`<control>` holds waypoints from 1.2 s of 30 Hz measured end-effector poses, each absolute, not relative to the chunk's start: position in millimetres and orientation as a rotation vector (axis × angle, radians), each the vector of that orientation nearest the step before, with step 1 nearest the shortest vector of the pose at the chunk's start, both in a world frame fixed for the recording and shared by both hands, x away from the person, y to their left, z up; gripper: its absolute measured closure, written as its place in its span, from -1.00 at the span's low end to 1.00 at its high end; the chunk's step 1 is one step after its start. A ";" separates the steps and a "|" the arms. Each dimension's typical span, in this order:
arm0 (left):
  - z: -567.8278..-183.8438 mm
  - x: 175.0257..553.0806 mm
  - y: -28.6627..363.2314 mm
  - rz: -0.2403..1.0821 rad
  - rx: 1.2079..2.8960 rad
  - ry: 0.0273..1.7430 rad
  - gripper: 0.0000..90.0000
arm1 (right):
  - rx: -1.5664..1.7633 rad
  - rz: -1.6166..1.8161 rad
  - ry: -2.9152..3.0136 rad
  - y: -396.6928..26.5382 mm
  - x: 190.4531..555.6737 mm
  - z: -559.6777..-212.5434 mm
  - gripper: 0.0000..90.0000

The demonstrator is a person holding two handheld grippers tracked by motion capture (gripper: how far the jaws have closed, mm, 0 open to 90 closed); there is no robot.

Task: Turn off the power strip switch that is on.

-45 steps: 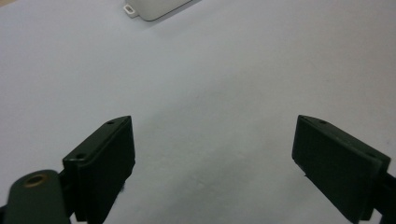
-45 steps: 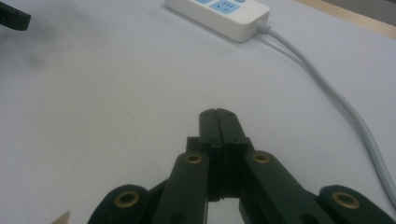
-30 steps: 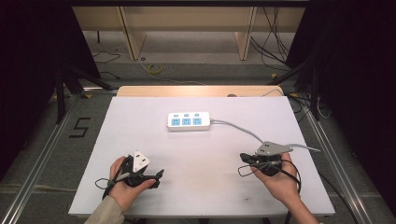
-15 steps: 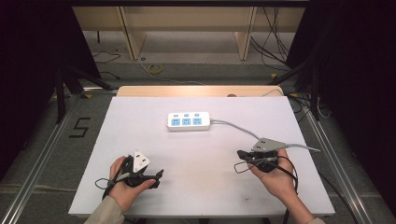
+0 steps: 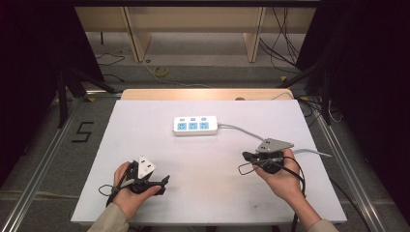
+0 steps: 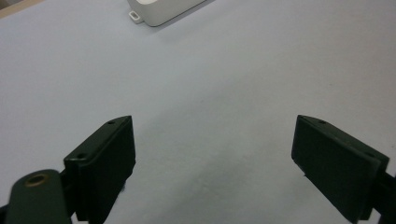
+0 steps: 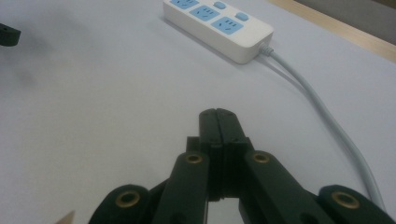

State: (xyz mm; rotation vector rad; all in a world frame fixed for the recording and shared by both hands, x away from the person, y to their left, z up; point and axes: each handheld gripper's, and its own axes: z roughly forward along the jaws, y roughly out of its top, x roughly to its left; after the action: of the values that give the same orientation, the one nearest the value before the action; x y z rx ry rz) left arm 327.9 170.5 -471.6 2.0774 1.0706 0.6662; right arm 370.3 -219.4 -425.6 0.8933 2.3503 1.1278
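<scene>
While the white table (image 5: 203, 193) spreads wide under both hands, a white power strip (image 5: 195, 125) with blue sockets lies flat near its far middle, its grey cord (image 7: 322, 116) trailing toward the right side. Low at the left, the left gripper (image 6: 212, 154) has its jaws spread wide apart over bare tabletop. At the right, the right gripper (image 7: 218, 122) has its jaws pressed together, empty.
</scene>
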 end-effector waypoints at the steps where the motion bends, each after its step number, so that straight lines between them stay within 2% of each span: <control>1: -471.6 327.9 170.5 0.666 2.077 1.071 -0.70 | 0.890 1.124 2.351 -218.0 371.7 -425.2 1.00; 36: -471.6 327.9 169.9 0.665 2.072 1.074 -0.70 | 0.866 1.097 2.368 -196.1 395.4 -414.0 1.00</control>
State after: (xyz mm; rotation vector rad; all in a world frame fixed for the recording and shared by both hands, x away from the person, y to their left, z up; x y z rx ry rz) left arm 327.9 169.9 -471.6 2.0715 1.0736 0.6650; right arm 395.4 -196.1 -414.0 0.8663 2.3684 1.0971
